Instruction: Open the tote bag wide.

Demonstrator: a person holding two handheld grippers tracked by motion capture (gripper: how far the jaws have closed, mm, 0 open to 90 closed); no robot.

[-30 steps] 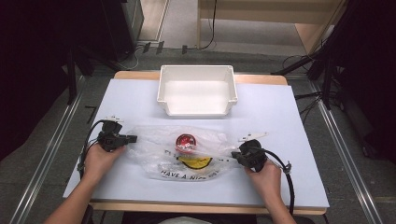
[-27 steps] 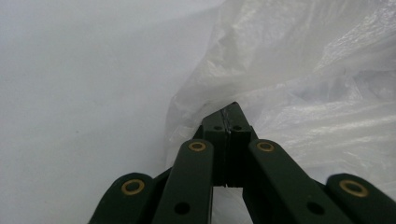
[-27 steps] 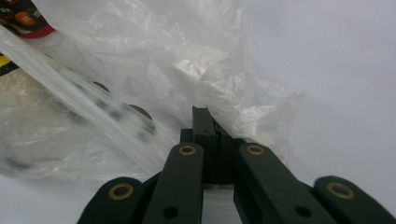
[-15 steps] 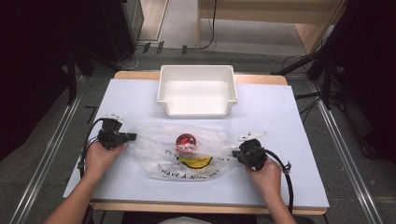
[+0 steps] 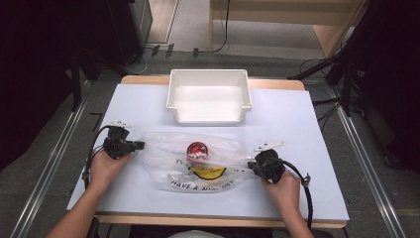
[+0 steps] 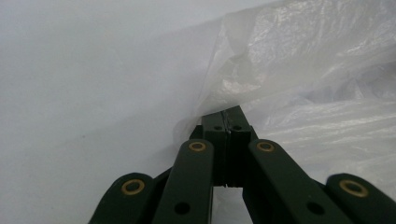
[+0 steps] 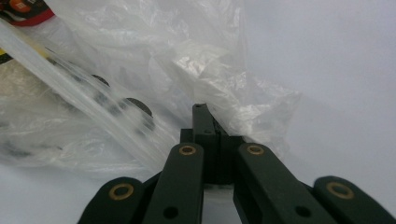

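A: Clear plastic bag (image 5: 198,161) lies flat on the pale table (image 5: 297,124), left claw (image 5: 140,145) and right claw (image 5: 251,166) each clamped shut on an opposite edge.

B: Probably to stretch it; a red item (image 5: 197,150) sits inside. White bin (image 5: 209,96) behind, grey floor around.

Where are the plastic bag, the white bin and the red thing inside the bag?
plastic bag (image 5: 163,157), high view, clear left part.
white bin (image 5: 208,75), high view, far rim.
red thing (image 5: 197,150), high view, its middle.
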